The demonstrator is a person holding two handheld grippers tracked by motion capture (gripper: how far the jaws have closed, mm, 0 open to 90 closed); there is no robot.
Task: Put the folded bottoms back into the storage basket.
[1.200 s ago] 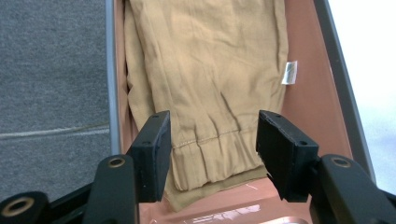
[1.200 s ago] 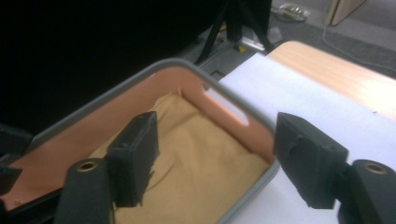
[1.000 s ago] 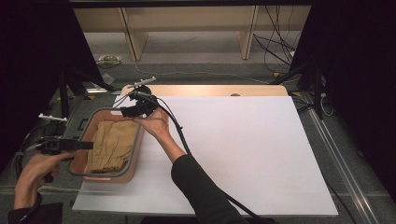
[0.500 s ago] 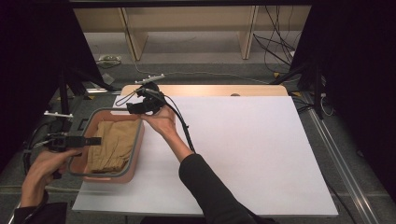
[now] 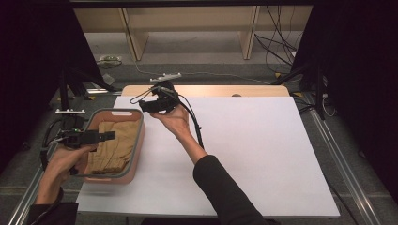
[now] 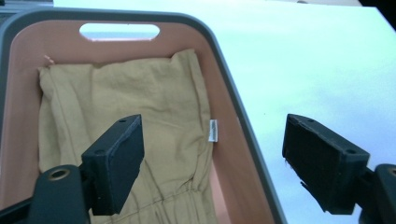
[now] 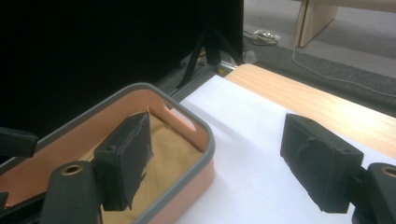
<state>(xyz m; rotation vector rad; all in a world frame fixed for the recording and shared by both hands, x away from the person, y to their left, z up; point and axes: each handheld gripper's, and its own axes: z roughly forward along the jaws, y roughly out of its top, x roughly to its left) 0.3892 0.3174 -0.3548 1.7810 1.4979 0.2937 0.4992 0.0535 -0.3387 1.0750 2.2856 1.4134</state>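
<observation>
Tan cloth [image 6: 140,116] in basket [image 6: 243,130], under open left hand-held gripper [image 6: 212,154].

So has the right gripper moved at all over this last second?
Yes. The right gripper has lifted and drifted away from the basket, toward the table's far wooden edge; a second ago it sat at the basket's far right corner.

Pink basket [image 5: 137,140], grey rim; tan cloth [image 6: 140,116].
</observation>
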